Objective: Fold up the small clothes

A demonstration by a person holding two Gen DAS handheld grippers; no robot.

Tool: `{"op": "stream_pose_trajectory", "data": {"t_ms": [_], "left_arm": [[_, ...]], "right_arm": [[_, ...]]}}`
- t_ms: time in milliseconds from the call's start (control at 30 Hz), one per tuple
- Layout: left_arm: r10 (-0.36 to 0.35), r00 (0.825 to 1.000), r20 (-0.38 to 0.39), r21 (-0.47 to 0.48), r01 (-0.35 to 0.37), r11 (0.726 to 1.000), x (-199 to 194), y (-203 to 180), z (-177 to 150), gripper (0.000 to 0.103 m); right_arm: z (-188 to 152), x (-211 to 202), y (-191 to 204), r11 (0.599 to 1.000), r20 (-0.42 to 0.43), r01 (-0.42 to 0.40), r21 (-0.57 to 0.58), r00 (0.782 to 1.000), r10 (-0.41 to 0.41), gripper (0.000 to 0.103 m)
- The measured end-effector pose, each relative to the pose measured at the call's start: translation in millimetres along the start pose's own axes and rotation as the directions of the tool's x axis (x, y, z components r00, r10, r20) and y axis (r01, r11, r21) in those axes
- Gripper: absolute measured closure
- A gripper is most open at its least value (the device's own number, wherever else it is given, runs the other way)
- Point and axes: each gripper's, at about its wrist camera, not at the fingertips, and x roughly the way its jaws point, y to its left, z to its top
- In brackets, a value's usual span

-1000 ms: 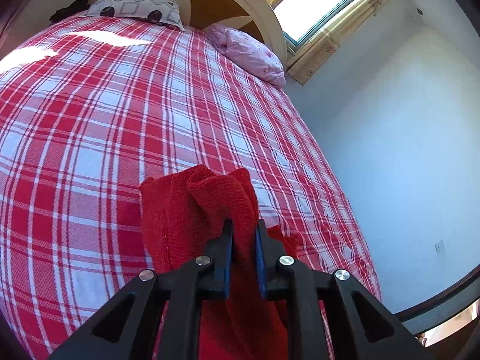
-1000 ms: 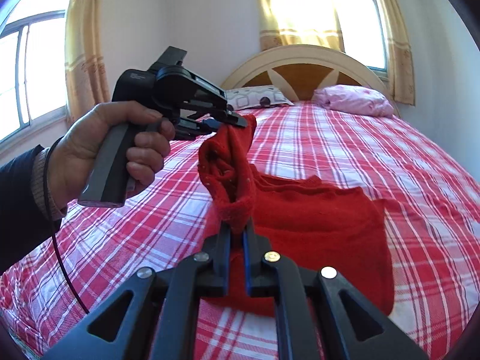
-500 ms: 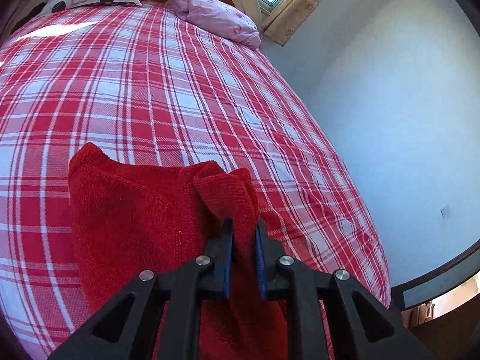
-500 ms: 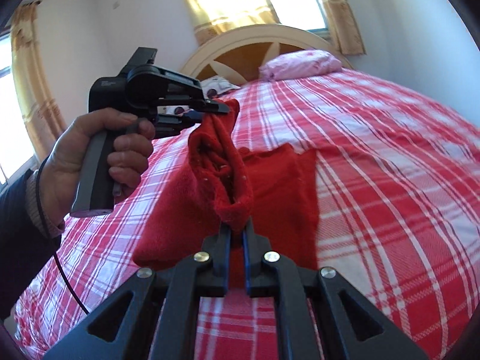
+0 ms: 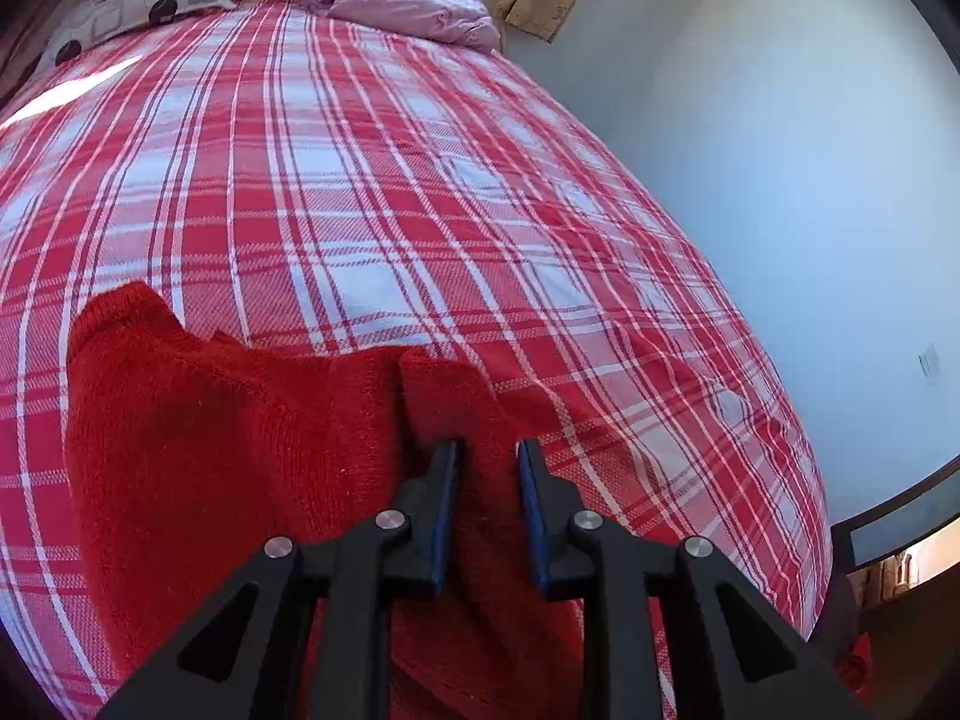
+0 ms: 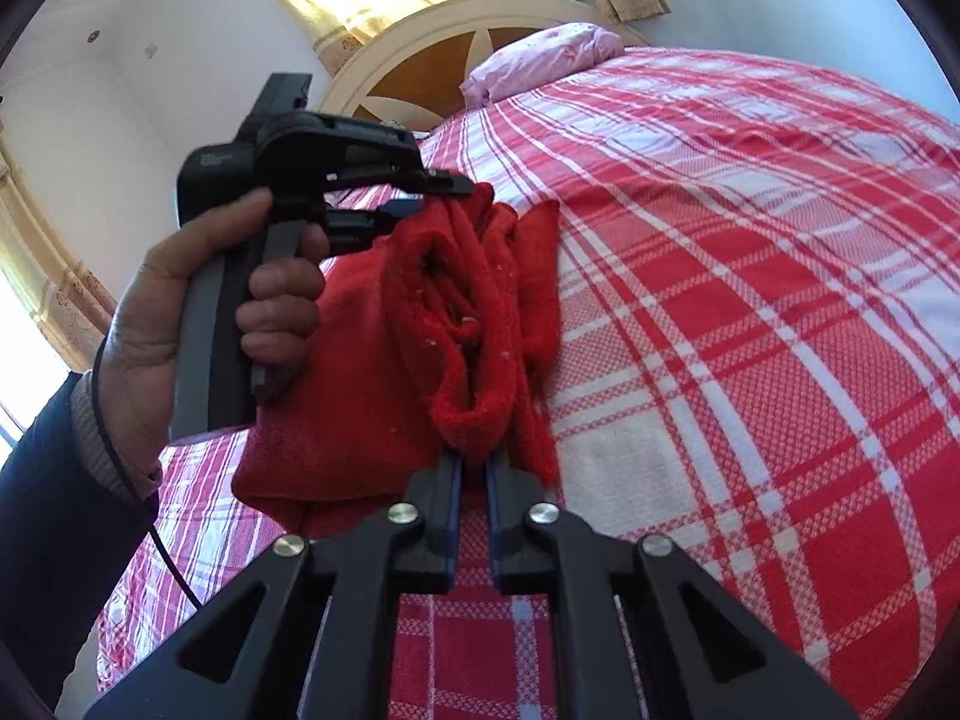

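Observation:
A small red knitted garment [image 5: 228,438] lies partly on the red plaid bed. My left gripper [image 5: 487,450] has its jaws slightly apart with a fold of the garment between them. In the right wrist view the left gripper [image 6: 432,195] holds one upper edge of the red garment [image 6: 372,372], gripped by a hand. My right gripper [image 6: 474,462] is shut on the other bunched edge of the garment. The cloth hangs folded between the two grippers, low over the bed.
The plaid bedspread [image 5: 372,180] covers the whole bed. A pink pillow [image 5: 408,3] and a patterned pillow [image 5: 132,6] lie at the headboard [image 6: 420,54]. A white wall [image 5: 750,150] runs along the bed's right side. Curtained windows are behind.
Both grippers have moved down and across the bed with the garment. The cloth now lies more spread on the bedspread. The left jaws look slightly wider apart.

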Motion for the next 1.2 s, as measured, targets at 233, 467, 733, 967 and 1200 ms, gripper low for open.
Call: {"op": "stream_pose_trajectory", "data": {"t_ms": [233,467,733,967,1200], "left_arm": [[0.054,0.983,0.178,0.195,-0.089,0.977,-68.7,-23.0,-28.0,0.05],[0.125,0.971,0.202,0.197,-0.165,0.966,-91.3,11.5,-114.2,0.045],[0.193,0.955,0.223,0.232,-0.245,0.941,-72.5,22.0,-149.8,0.041],[0.205,0.945,0.255,0.292,-0.277,0.915,-69.3,14.8,-166.9,0.024],[0.154,0.963,0.222,0.218,-0.203,0.954,-96.3,35.2,-187.7,0.024]], "right_arm": [[-3.5,-3.6,-10.2,0.998,0.007,-0.031,0.047,0.999,0.031,0.089],[-5.4,-29.1,-21.6,0.992,0.116,0.002,0.125,0.993,-0.016,0.051],[46.4,-35.8,38.4,0.992,0.183,0.012,-0.125,0.983,0.011,0.053],[89.7,49.5,63.8,0.968,-0.037,-0.002,-0.25,0.999,-0.008,0.058],[76.5,62.6,19.4,0.977,-0.106,0.072,-0.2,0.99,-0.095,0.076]]}}
